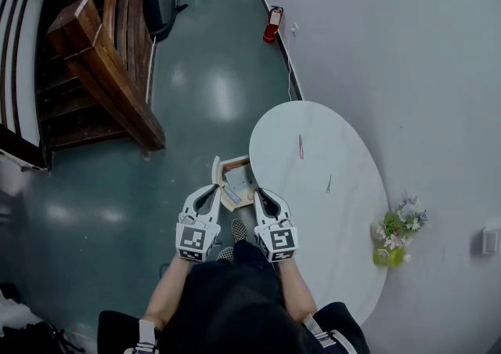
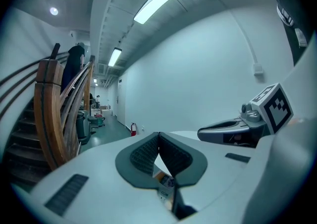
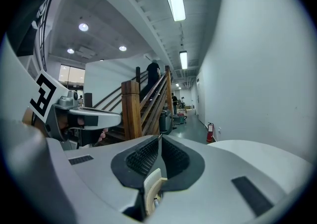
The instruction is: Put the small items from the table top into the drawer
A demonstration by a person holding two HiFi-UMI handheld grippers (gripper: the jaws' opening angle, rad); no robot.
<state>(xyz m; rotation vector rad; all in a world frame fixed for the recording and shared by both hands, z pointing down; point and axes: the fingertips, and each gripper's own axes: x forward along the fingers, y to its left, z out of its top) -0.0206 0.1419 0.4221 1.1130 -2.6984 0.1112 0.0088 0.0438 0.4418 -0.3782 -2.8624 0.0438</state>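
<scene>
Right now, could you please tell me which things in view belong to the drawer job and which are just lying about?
Part of the job:
- thin pink item on the table
- small dark item on the table
- open drawer

Just lying about:
- vase of flowers
- fire extinguisher
- wooden staircase

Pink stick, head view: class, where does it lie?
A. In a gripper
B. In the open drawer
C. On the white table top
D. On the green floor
C: the pink stick lies on the white table top, apart from the open drawer.
</scene>
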